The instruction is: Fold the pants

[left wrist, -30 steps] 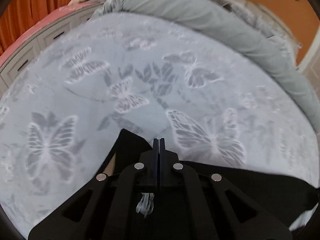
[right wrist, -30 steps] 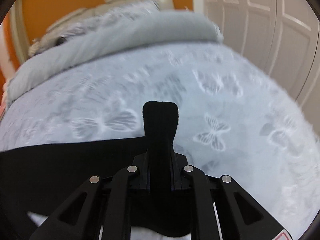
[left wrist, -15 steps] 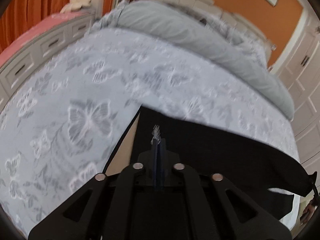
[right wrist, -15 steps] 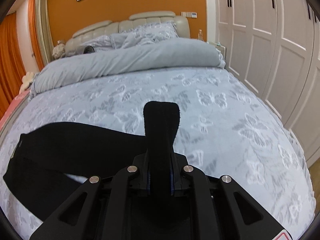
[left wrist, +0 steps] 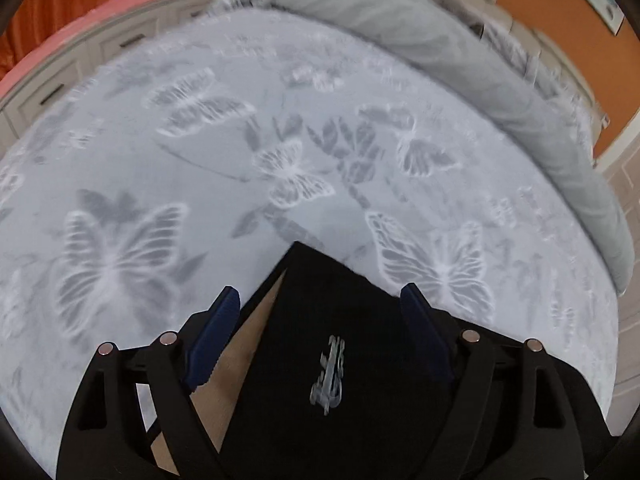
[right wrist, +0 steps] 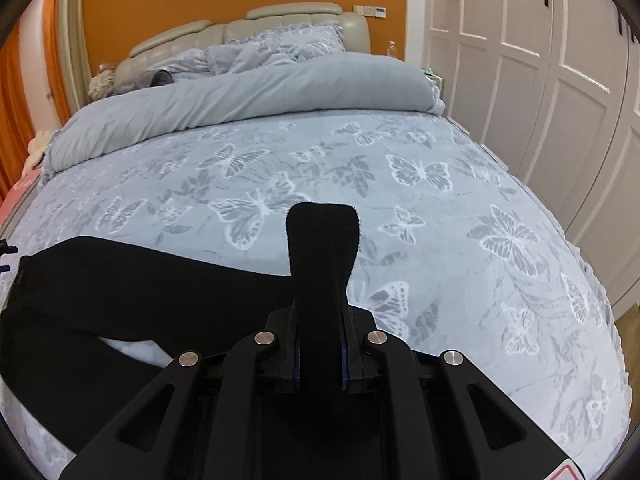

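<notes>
Pinching the pants [right wrist: 322,248], the right tool [right wrist: 320,356]; left tool [left wrist: 320,304] just spread, clear.

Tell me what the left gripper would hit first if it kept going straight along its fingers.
Probably the black pants lying between its open left gripper fingers, with the grey butterfly-print bedspread underneath; depth is hard to judge.

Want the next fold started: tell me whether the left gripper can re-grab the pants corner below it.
Probably yes: the left gripper is open, the pants corner lies flat between its fingers, and nothing covers it.
</notes>
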